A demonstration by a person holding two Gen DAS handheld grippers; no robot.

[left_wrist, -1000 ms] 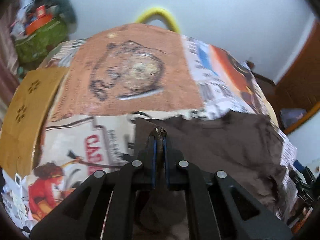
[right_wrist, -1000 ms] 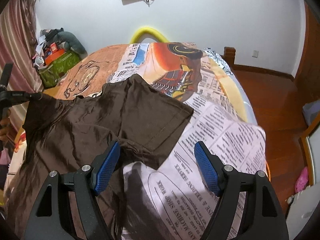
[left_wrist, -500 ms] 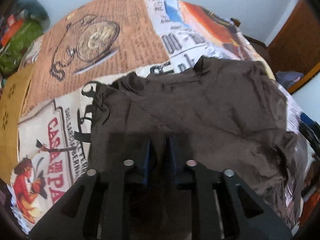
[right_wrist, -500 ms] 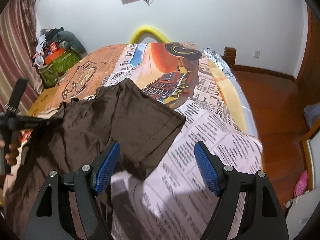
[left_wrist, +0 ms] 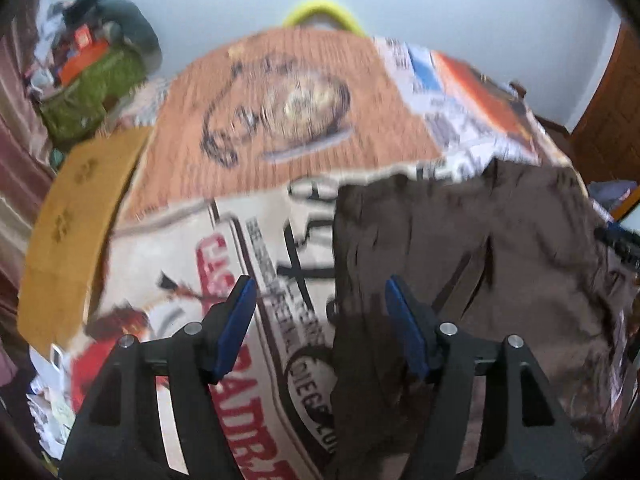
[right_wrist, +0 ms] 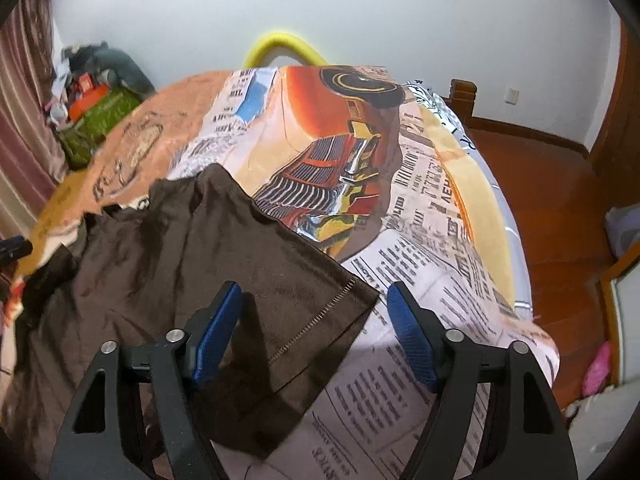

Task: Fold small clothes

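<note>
- Far left, a green bag (right_wrist: 98, 120) piled with clutter sits against the wall beside the bed (right_wrist: 472, 184), well apart from the work.
- The left tongs (left_wrist: 320, 326) now stand wide open with nothing between the blue pads; a second ago they pinched a fold of the cloth, and they have since let it drop.
- The brown shirt (right_wrist: 192, 264) lies spread on the bed's printed cover, its long axis running from the near left corner up toward the headboard, collar end pointing away.
- Its left edge falls just inside the left tongs' right pad (left_wrist: 404, 336); bare cover shows to the left of that edge.
- The stitched sleeve hem (right_wrist: 320, 322) juts out toward the right and lies flatter than a second ago.
- The right tongs (right_wrist: 314, 334) hang open over that sleeve, gripping nothing.
- Right of the sleeve, the cover is bare to the bed's edge, with wooden floor (right_wrist: 560, 208) beyond.
</note>
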